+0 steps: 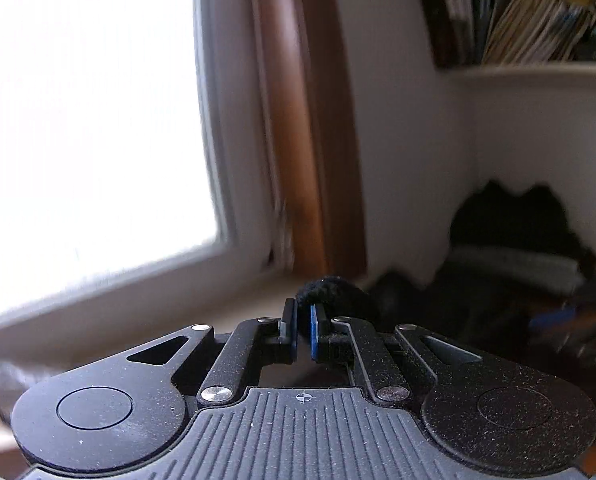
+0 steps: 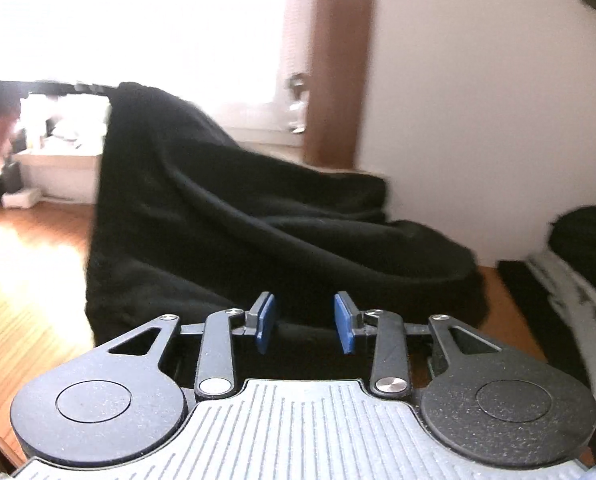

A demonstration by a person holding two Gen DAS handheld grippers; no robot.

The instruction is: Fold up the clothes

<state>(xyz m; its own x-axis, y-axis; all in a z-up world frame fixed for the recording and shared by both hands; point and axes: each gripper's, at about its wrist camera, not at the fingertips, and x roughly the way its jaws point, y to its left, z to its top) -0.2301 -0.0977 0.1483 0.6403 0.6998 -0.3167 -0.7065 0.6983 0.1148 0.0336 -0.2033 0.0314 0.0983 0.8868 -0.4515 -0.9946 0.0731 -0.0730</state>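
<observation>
A black garment (image 2: pixel 225 216) drapes like a tent across the wooden table (image 2: pixel 25 272) in the right wrist view, its upper left corner lifted high and the rest slumped to the right. My right gripper (image 2: pixel 304 312) is open just in front of the garment's lower edge, with nothing between its blue pads (image 2: pixel 265 320). In the left wrist view, my left gripper (image 1: pixel 302 312) is shut on a bunched fold of the black fabric (image 1: pixel 334 290) that bulges over the fingertips. The rest of the garment is hidden below this gripper.
A bright window (image 1: pixel 89 120) and a brown curtain (image 1: pixel 298 120) stand behind. A shelf of books (image 1: pixel 538 28) hangs at upper right. Dark clothes (image 1: pixel 510 224) are piled against the wall, and black and white clothes (image 2: pixel 578 280) lie at the table's right.
</observation>
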